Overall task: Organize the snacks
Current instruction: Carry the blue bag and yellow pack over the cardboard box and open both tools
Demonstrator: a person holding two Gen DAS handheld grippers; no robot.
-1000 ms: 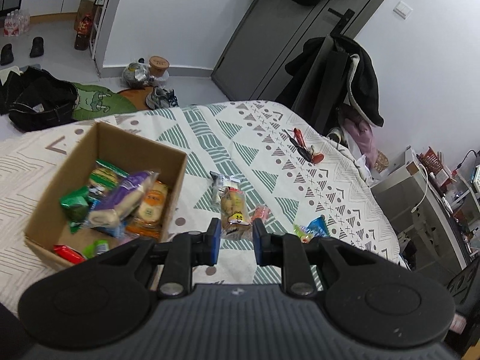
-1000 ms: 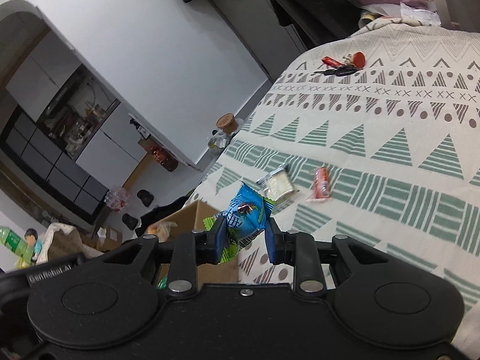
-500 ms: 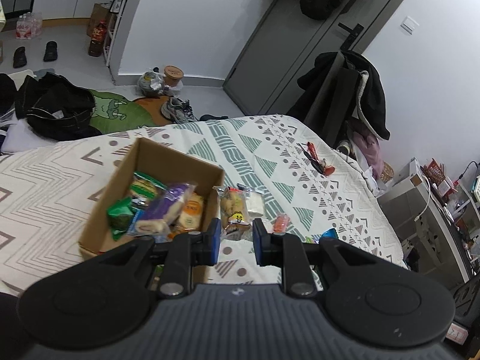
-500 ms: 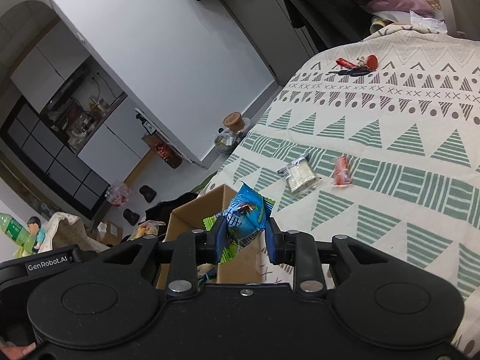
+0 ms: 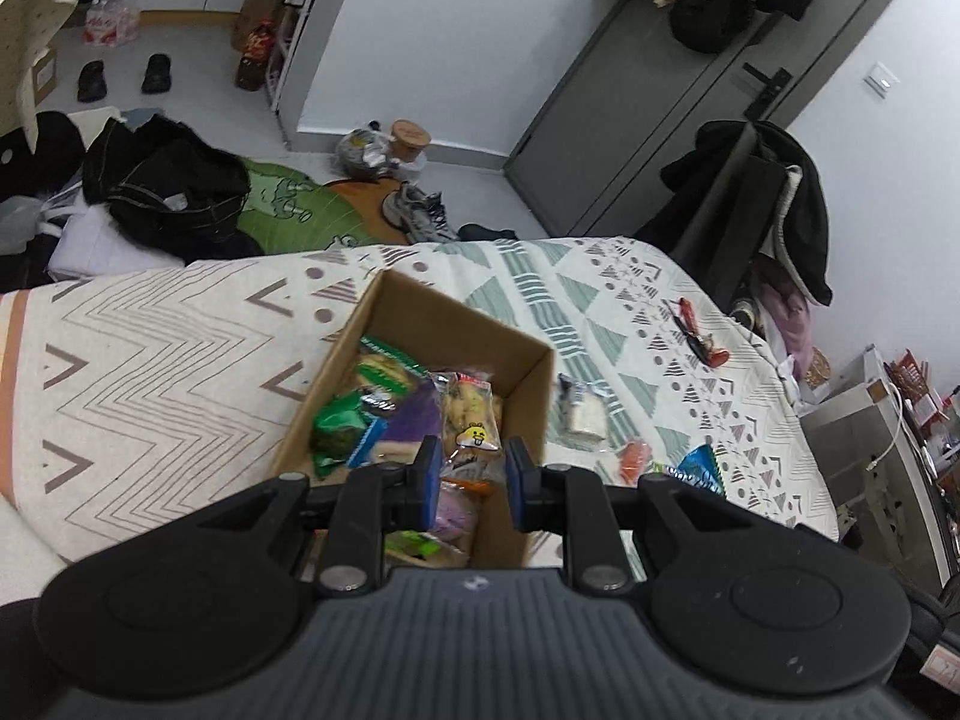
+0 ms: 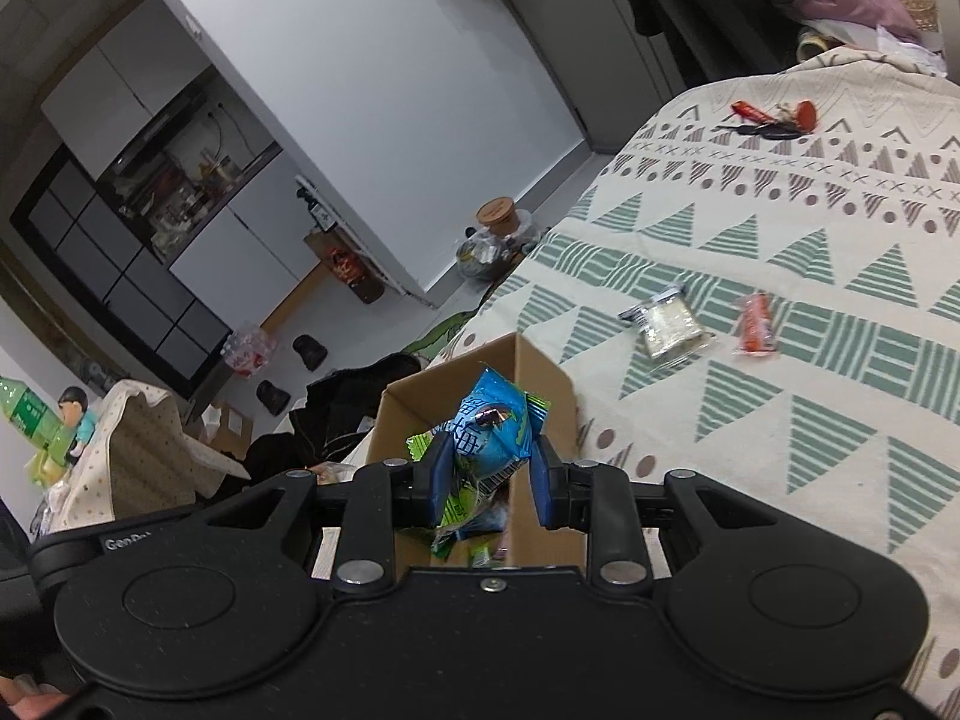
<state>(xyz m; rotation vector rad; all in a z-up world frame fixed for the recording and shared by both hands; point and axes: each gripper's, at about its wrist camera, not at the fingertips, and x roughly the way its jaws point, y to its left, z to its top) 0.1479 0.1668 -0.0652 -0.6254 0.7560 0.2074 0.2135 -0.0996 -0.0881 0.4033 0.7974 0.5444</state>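
The cardboard box (image 5: 528,384) on the patterned bedspread (image 5: 180,324) already holds a heap of packets, so the sorting looks well advanced. Two snacks are in transit. The left gripper (image 5: 470,483) is clamped on a clear packet of yellowish pastry with a chick sticker (image 5: 471,420), held directly above the box's open top. The right gripper (image 6: 489,480) pinches a blue snack bag (image 6: 489,429) over the box's near corner (a green wrapper seems caught with it). Left on the bedspread: a clear wrapped biscuit (image 6: 666,324) and, just beside it, a small orange packet (image 6: 756,330). The red keyring (image 6: 774,120) farther off is no snack.
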